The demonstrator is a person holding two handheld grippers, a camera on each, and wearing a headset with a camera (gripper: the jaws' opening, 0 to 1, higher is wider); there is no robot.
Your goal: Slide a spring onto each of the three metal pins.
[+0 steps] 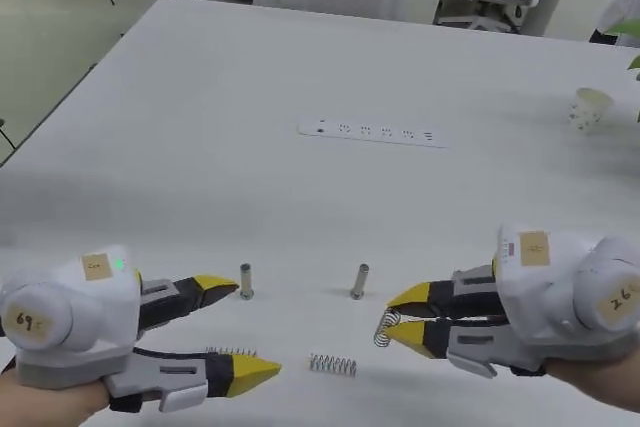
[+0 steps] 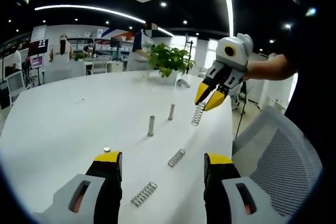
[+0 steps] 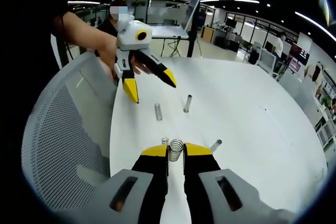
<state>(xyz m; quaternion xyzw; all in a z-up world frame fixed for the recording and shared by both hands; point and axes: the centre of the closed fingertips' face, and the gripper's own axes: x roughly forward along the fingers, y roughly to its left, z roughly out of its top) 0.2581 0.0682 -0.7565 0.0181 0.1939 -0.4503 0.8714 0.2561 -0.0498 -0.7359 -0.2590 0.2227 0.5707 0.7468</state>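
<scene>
Close to the desk's [image 1: 300, 67] near edge, both claws point inward at each other. The left claw [image 1: 245, 332] is spread wide, with nothing in it. The left spring [image 1: 232, 352] lies flat on the desk in the gap between its two yellow tips. The right claw [image 1: 395, 319] is pressed together on the held spring [image 1: 385, 327], pinching it at the very tips. In the left gripper view this spring hangs down from the tips towards the desktop.

Two pins stand upright between the claws. The left pin [image 1: 246, 281] is just beside the upper tip of the left claw. The right pin [image 1: 360, 281] is near the held spring but apart from it, on its far side. Both pins are bare. A middle spring [image 1: 333, 365] lies flat nearer the person, in the open strip between the two claws and touching neither.

Beyond the pins the desktop is broad and bare as far as a power strip [image 1: 372, 132] lying crosswise, well apart from the work. A cup [image 1: 590, 107] sits far off towards the right edge. In the left gripper view the near edge curves past just right of the springs, and a mesh chair [image 2: 286, 156] stands close against it.
</scene>
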